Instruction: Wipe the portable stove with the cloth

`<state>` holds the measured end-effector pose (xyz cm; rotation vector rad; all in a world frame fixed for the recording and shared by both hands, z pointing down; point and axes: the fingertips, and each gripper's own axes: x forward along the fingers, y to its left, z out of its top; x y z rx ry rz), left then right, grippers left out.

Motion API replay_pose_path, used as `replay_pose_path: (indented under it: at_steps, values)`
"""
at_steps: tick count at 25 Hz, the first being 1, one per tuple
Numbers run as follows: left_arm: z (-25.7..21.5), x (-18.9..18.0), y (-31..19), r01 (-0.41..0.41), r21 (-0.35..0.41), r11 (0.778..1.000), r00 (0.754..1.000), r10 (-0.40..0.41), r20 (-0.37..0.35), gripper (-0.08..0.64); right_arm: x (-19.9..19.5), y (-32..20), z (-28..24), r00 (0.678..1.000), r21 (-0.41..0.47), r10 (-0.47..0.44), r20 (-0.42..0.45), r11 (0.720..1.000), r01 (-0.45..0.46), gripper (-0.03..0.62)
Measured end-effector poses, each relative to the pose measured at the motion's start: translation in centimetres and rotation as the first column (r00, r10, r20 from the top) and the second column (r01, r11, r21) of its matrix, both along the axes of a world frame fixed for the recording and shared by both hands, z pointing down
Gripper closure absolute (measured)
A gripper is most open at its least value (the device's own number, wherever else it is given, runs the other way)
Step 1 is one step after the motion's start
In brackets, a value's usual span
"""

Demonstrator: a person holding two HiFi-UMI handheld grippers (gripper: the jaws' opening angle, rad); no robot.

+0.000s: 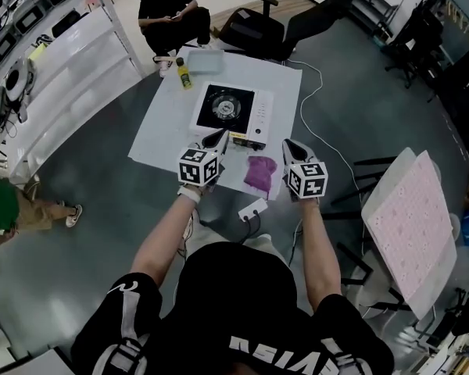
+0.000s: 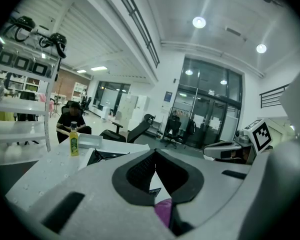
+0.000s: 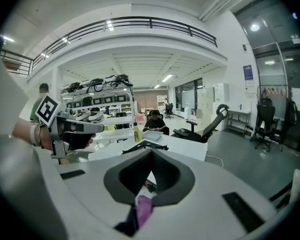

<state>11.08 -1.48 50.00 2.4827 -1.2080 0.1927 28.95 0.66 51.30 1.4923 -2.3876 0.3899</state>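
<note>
— Are the jaws shut?
— Yes: the left hand-held gripper [image 1: 220, 135] and the right hand-held gripper [image 1: 288, 143] are both clenched, empty.
— And the cloth [image 1: 259, 172]?
— Purple, it lies on the bench [image 1: 164, 127] between them, just before the portable stove [image 1: 230, 108].

— What colours do we find mid-frame in the head view?
— We see a purple cloth [image 1: 259, 172] on a white table [image 1: 160, 135]. Just above it is the portable stove [image 1: 233, 108], white with a black burner square.
— And the tools?
— We read the left gripper [image 1: 216, 137] and right gripper [image 1: 288, 144] as pale grey with black pads. Each cube [image 1: 198, 166] carries black-and-white square markers.
— Elsewhere?
— A yellow bottle [image 1: 184, 75] at upper centre, a pale pink, finely dotted board [image 1: 410, 217] at right, and a grey floor [image 1: 86, 209].
</note>
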Motion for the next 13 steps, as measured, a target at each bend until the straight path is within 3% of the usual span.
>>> replay_pose_path:
  at_steps: [13]
  values:
    - [-0.4, 0.3, -0.6, -0.014, 0.0, 1.0, 1.0, 0.014, 0.005, 0.554, 0.0, -1.2, -0.7, 1.0, 0.009, 0.006, 0.003, 1.0, -0.006, 0.581]
